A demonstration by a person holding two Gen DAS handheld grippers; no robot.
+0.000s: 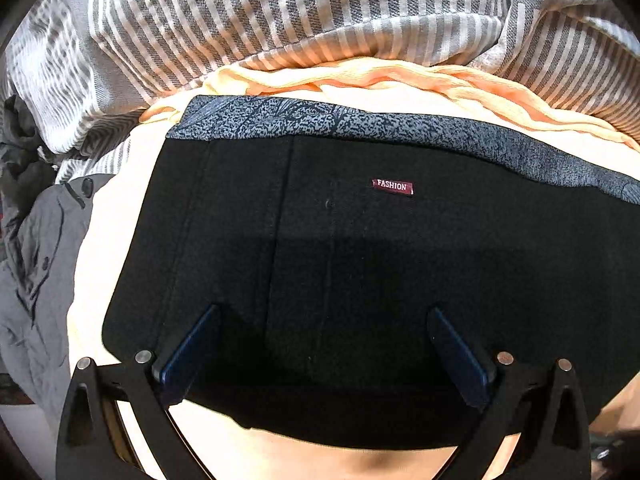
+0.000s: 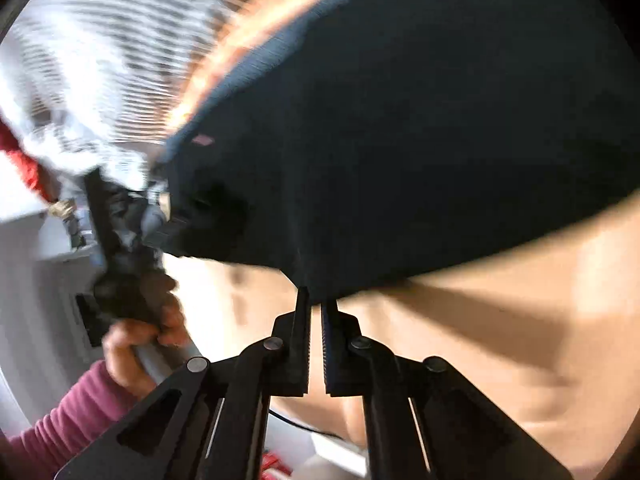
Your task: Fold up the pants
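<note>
Black pants (image 1: 360,264) lie folded flat on a peach sheet (image 1: 108,240), with a red "FASHION" label (image 1: 393,186) and a speckled blue-grey band (image 1: 360,124) along the far edge. My left gripper (image 1: 324,316) is open, its blue fingers (image 1: 188,352) spread just above the near part of the pants. In the blurred right wrist view, my right gripper (image 2: 316,304) is shut on the near edge of the pants (image 2: 400,140). The left gripper (image 2: 120,248) and the hand holding it show at the left of that view.
A grey-and-white striped blanket (image 1: 280,12) is bunched behind the pants. A grey garment (image 1: 36,264) lies at the left. A crumpled peach cloth fold (image 1: 400,76) runs along the far side. The peach sheet (image 2: 520,320) extends to the right.
</note>
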